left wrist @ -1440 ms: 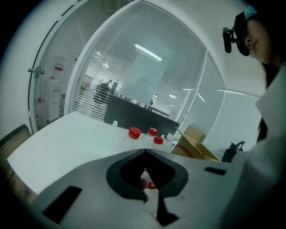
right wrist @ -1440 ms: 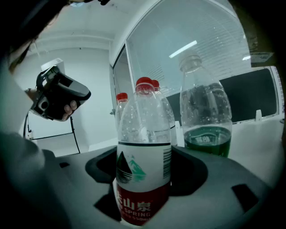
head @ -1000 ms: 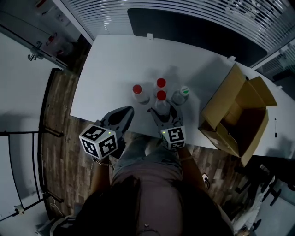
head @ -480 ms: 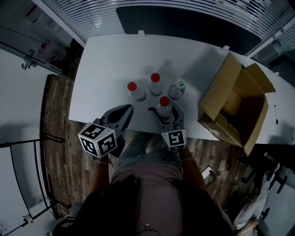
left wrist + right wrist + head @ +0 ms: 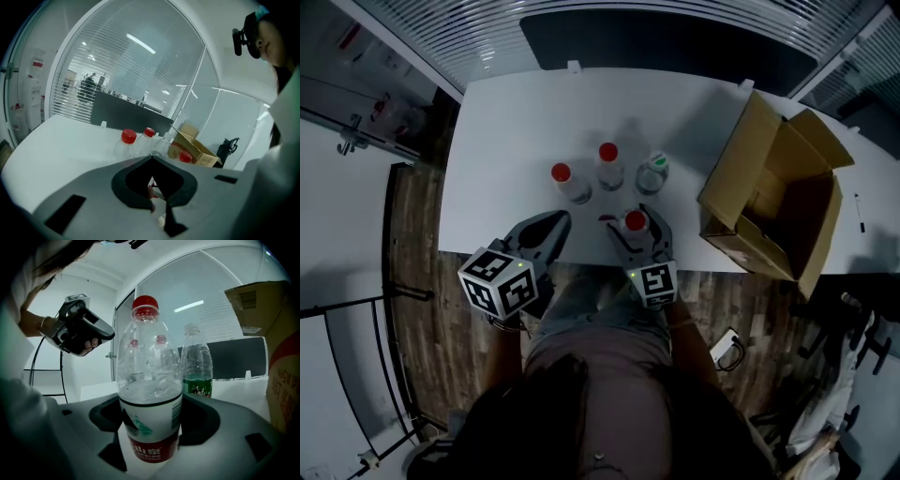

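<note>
My right gripper point(image 5: 150, 420) is shut on a clear water bottle point(image 5: 149, 394) with a red cap and a red and white label, held upright. In the head view this bottle point(image 5: 635, 223) stands in the right gripper point(image 5: 636, 236) close to the table's near edge. Beyond it stand two red-capped bottles point(image 5: 562, 179) point(image 5: 608, 157) and a green-labelled bottle point(image 5: 652, 172). My left gripper point(image 5: 554, 226) hovers left of the held bottle, over the near edge. Its jaws meet with nothing between them point(image 5: 152, 159).
An open cardboard box point(image 5: 773, 202) sits at the right end of the white table point(image 5: 516, 122). In the right gripper view the box point(image 5: 285, 366) is close on the right. A glass wall with blinds runs behind the table; wooden floor lies to the left.
The right gripper has drawn the red-capped bottle back from the group toward the near edge. The left gripper has swung a little toward the right.
</note>
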The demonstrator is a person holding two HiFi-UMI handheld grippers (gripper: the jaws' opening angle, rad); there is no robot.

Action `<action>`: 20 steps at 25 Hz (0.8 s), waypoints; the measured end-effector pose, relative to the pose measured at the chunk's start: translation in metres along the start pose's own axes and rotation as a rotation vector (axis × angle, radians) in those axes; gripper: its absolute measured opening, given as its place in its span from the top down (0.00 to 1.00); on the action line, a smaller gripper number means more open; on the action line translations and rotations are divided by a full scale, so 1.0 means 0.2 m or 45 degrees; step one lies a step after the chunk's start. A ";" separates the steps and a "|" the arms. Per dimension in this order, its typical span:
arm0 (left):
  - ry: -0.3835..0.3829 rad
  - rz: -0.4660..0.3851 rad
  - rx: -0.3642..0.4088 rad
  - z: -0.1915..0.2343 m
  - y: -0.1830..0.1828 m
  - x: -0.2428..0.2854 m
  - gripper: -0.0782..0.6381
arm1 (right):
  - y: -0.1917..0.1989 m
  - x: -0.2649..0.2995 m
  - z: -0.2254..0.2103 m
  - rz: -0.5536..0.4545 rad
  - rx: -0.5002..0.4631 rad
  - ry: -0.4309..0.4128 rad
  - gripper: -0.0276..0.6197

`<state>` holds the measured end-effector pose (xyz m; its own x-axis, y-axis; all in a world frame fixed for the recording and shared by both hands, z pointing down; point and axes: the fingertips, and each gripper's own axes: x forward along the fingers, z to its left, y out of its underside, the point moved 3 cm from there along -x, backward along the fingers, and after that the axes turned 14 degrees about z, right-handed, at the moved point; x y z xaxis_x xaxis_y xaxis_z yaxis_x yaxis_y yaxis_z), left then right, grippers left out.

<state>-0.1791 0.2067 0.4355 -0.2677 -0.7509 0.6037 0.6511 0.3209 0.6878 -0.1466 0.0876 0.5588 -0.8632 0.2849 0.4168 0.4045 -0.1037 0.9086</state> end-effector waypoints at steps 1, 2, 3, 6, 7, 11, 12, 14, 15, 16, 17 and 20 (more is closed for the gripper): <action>0.004 0.001 0.002 0.00 0.00 0.00 0.88 | 0.00 0.00 0.00 0.007 0.002 -0.002 0.46; 0.009 0.002 0.003 0.00 0.00 0.00 0.88 | 0.01 0.00 0.00 0.016 0.004 -0.003 0.46; 0.014 0.003 0.006 -0.01 0.00 0.00 0.88 | 0.01 -0.01 0.00 0.025 0.004 -0.003 0.46; 0.030 0.009 0.020 -0.01 0.01 0.00 0.88 | 0.03 -0.01 0.01 0.055 0.004 0.002 0.46; 0.036 0.011 0.025 -0.02 0.01 0.00 0.88 | 0.04 -0.02 0.01 0.066 0.005 0.006 0.46; 0.057 0.021 0.047 -0.02 0.01 0.00 0.88 | 0.08 -0.02 0.01 0.103 0.016 0.015 0.46; 0.061 0.023 0.052 -0.02 0.00 0.00 0.88 | 0.09 -0.03 0.01 0.111 0.022 0.020 0.46; 0.072 0.026 0.062 -0.02 0.00 0.00 0.88 | 0.10 -0.04 0.01 0.122 0.039 0.036 0.46; 0.079 0.029 0.069 -0.02 0.00 0.00 0.88 | 0.11 -0.05 0.01 0.125 0.048 0.047 0.46; 0.088 0.031 0.076 -0.02 0.00 0.00 0.88 | 0.12 -0.06 0.01 0.126 0.055 0.060 0.46; 0.097 0.035 0.085 -0.02 0.00 0.00 0.88 | 0.13 -0.07 0.00 0.127 0.060 0.073 0.46; 0.126 0.046 0.111 -0.01 0.01 -0.01 0.88 | 0.15 -0.10 0.00 0.139 0.077 0.123 0.46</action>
<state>-0.1757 0.2070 0.4345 -0.1712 -0.7898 0.5890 0.5938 0.3943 0.7014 -0.1171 0.0787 0.5781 -0.8368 0.1817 0.5164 0.5127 -0.0704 0.8556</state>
